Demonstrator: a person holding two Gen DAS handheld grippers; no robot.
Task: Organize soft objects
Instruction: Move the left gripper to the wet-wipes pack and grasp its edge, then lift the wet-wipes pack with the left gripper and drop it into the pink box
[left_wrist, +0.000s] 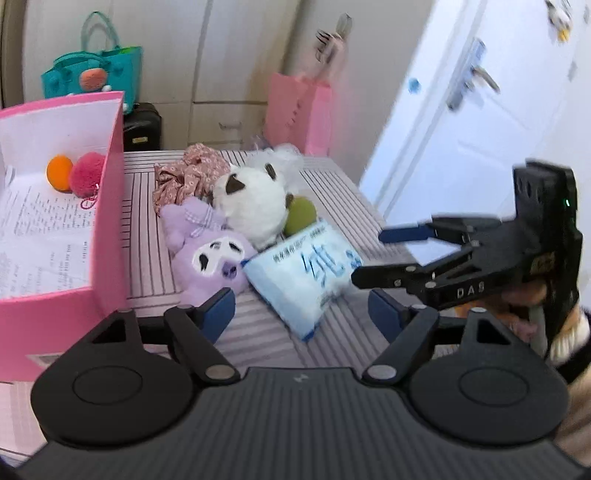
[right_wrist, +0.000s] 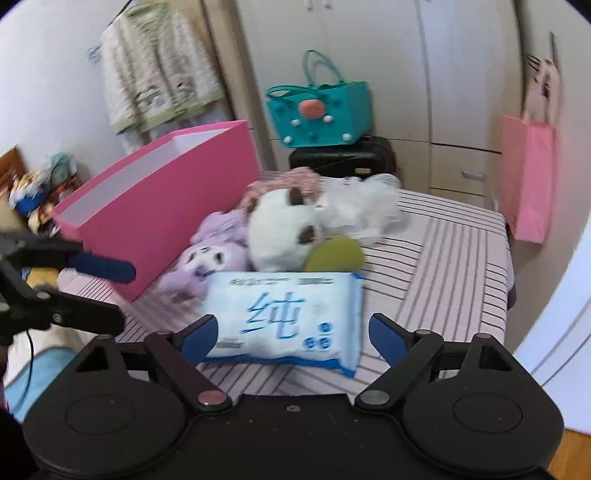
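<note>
1. My right claw (right_wrist: 291, 332) hangs released over the tissue pack (right_wrist: 288, 317), jaws wide to either side of it and not pressing. My left claw (left_wrist: 303, 314) is released too, nothing between its pads, with the pack's near corner just ahead of it.
2. The pack lies flat on the striped tabletop (right_wrist: 443, 258), at the front of a pile: purple plush (left_wrist: 210, 254) to its left, white plush (left_wrist: 251, 206) and a green ball (left_wrist: 301, 216) touching its far edge. The pink box (left_wrist: 107, 229) stands just left of the pile, an orange ball (left_wrist: 59, 171) and a red pompom (left_wrist: 88, 173) already inside.
3. Risk, as I judge it: the pack looks about as wide as my jaws, so one pad could land on top and shove it into the plushes.
4. The wrapper looks slick and the filling soft; a shallow pinch could let it slide out or sag on the lift.
5. Both claws sit close together here; they could knock each other.
6. The pack itself: pale blue and white, puffy, big blue character printed on top, seams crimped.
</note>
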